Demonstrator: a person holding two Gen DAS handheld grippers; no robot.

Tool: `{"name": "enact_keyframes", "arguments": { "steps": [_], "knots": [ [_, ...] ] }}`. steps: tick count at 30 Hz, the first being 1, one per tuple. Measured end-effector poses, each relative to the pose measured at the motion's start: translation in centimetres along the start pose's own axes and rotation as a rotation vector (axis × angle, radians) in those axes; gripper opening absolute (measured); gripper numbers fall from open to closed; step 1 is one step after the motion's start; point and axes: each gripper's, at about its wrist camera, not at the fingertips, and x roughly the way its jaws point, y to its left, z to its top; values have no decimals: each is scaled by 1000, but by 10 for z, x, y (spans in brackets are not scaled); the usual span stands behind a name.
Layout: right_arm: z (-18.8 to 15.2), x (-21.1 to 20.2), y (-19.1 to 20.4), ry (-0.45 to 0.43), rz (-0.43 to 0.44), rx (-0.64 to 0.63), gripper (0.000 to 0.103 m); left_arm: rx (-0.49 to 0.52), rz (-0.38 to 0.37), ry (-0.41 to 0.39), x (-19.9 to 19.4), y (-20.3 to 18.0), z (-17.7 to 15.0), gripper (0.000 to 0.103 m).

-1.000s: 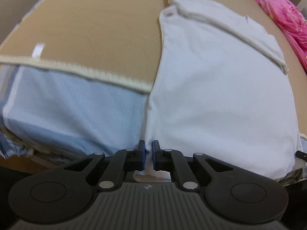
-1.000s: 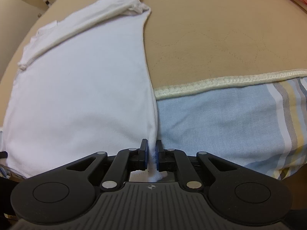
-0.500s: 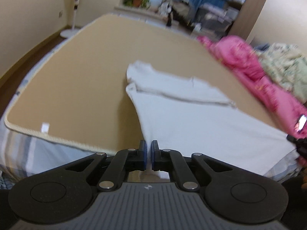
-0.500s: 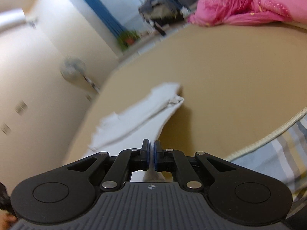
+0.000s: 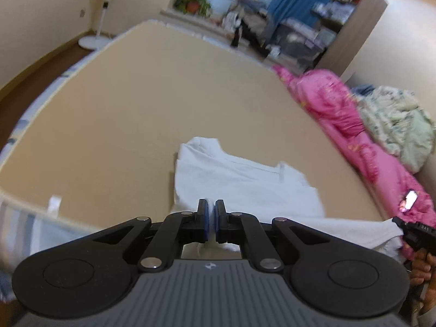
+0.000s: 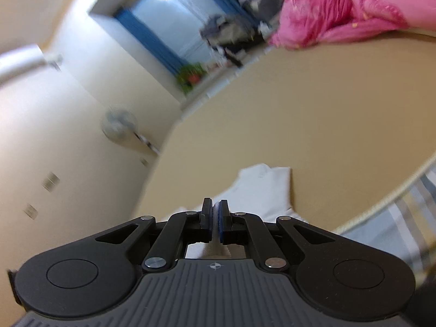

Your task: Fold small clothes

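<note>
A white T-shirt (image 5: 245, 182) lies on the tan bed cover (image 5: 136, 103), its near hem lifted off the bed. My left gripper (image 5: 211, 218) is shut on the shirt's near left corner, white cloth showing under the fingers. In the right wrist view the same white shirt (image 6: 261, 190) stretches away from my right gripper (image 6: 215, 219), which is shut on the near right corner. The right gripper (image 5: 417, 231), with a hand below it, also shows at the far right edge of the left wrist view, where the raised hem ends.
A pink quilt (image 5: 340, 114) and a pale floral blanket (image 5: 395, 120) are piled along the bed's right side. A phone (image 5: 410, 197) glows on the pink quilt. A standing fan (image 5: 100, 11) is by the left wall. A striped blue sheet (image 6: 395, 226) hangs over the near edge.
Both grippers have risen and tipped up, lifting the shirt's near hem off the bed. The views now take in the room beyond. Both stay shut on the cloth.
</note>
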Motion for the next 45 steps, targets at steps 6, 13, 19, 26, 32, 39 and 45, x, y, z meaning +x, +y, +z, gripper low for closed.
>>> {"name": "enact_keyframes", "arguments": {
  "steps": [6,13,19,26,32,39,45],
  "knots": [
    [44,148,-21,155,-171,-65,4,33,80,119,143,17,61,7],
    [24,201,-53,205,-378,-87,10,-113,99,145,180,66,54,25],
    [16,194,-52,231,-344,-198,17,20,144,226,186,66,40,30],
    [9,232,-33,292,-312,-326,31,131,172,270,212,46,36,32],
    [17,256,-33,291,-349,-313,31,108,176,264,237,34,49,32],
    [25,282,-34,259,-341,-265,31,32,111,197,242,32,68,41],
    [29,296,-36,251,-332,-233,31,73,137,204,262,20,70,41]
  ]
}}
